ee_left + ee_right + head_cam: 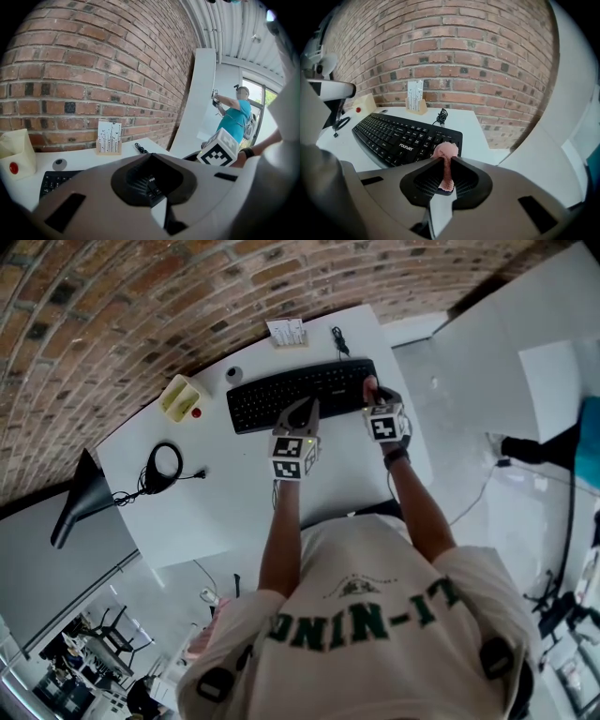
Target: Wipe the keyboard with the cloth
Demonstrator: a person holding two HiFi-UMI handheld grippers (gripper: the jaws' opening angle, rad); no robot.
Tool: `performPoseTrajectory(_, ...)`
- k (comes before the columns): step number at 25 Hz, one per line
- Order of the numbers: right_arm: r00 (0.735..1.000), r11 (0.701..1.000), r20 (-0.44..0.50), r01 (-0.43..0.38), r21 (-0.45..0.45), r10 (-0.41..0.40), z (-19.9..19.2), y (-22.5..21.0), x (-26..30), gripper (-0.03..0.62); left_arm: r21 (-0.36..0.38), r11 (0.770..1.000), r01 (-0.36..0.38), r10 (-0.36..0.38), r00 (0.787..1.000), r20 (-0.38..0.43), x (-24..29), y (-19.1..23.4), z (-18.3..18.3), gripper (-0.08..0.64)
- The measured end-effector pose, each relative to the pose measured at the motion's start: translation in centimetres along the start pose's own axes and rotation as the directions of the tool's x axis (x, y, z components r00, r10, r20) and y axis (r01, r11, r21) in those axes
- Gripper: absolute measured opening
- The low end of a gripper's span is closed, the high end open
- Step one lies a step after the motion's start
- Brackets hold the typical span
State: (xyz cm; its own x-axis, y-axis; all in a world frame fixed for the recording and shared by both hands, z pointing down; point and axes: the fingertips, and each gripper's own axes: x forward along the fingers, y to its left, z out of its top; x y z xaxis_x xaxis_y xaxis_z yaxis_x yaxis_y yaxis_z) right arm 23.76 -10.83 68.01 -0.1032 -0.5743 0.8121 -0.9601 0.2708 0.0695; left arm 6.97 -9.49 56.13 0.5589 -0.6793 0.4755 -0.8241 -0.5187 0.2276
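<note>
We look down on a curved brick wall [141, 296] that runs behind a white table [234, 493]. A tall white panel [201, 93] leans against the brick at the table's right end. The table top is bare and bright on our side, and the things on it are gathered toward the wall. The black full-size keyboard [300, 395] lies there at a slight angle, its long side roughly along the brick and its keys matt and dark. A coiled black cable [164, 465] rests well to its left, near a pale yellow box [180, 397] with a red button. A small card stand [287, 332] sits behind the keyboard by the wall. Our left tongs [302, 409] are clenched on nothing at the keyboard's near edge, about midway along. Our right tongs [446, 161] pinch the cloth [444, 151], a small pink bunched wad, at the keyboard's right end.
</note>
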Motion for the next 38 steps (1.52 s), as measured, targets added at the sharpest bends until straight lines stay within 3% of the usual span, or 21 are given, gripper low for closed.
performPoseTrajectory(5, 1.000, 0.999, -0.002, -0.019, 0.037, 0.019, 0.2, 1.2, 0.0, 0.034, -0.012, 1.000, -0.019, 0.019, 1.000, -0.001, -1.0, 1.8, -0.2, 0.003)
performPoseTrajectory(9, 0.995, 0.995, 0.040, -0.095, -0.011, 0.095, 2.4, 5.3, -0.8, 0.034, -0.033, 0.998, -0.051, 0.051, 0.999, 0.000, -2.4, 4.2, -0.6, 0.003)
performPoseTrajectory(12, 0.983, 0.984, 0.051, -0.179, 0.014, 0.178, 3.4, 9.8, -0.9, 0.034, -0.060, 0.994, -0.094, 0.095, 0.995, 0.005, -4.0, 6.8, -1.2, 0.003)
performPoseTrajectory(15, 0.956, 0.957, 0.061, -0.288, 0.023, 0.286, 4.1, 14.8, -0.8, 0.034, -0.086, 0.986, -0.141, 0.142, 0.990, 0.007, -5.5, 9.3, -1.6, 0.003)
performPoseTrajectory(22, 0.876, 0.876, 0.044, -0.476, -0.084, 0.480, 6.1, 27.1, -0.8, 0.034, -0.090, 0.957, -0.274, 0.272, 0.961, -0.043, -10.1, 16.0, -3.8, 0.002)
performPoseTrajectory(27, 0.841, 0.834, 0.033, -0.530, -0.153, 0.540, 7.2, 33.1, 0.0, 0.034, -0.137, 0.933, -0.333, 0.329, 0.943, -0.050, -13.2, 19.3, -5.6, 0.002)
performPoseTrajectory(30, 0.829, 0.817, 0.020, -0.548, -0.180, 0.560, 7.4, 35.5, 0.5, 0.034, -0.163, 0.922, -0.352, 0.352, 0.936, -0.031, -14.4, 20.4, -5.8, 0.002)
performPoseTrajectory(34, 0.793, 0.776, 0.020, -0.591, -0.220, 0.609, 7.5, 38.8, 0.5, 0.034, -0.174, 0.914, -0.367, 0.374, 0.927, 0.006, -15.8, 21.5, -5.8, 0.002)
performPoseTrajectory(38, 0.790, 0.769, 0.000, -0.597, -0.229, 0.613, 6.9, 40.3, 1.0, 0.034, -0.178, 0.914, -0.365, 0.373, 0.928, 0.011, -16.3, 21.9, -6.0, 0.002)
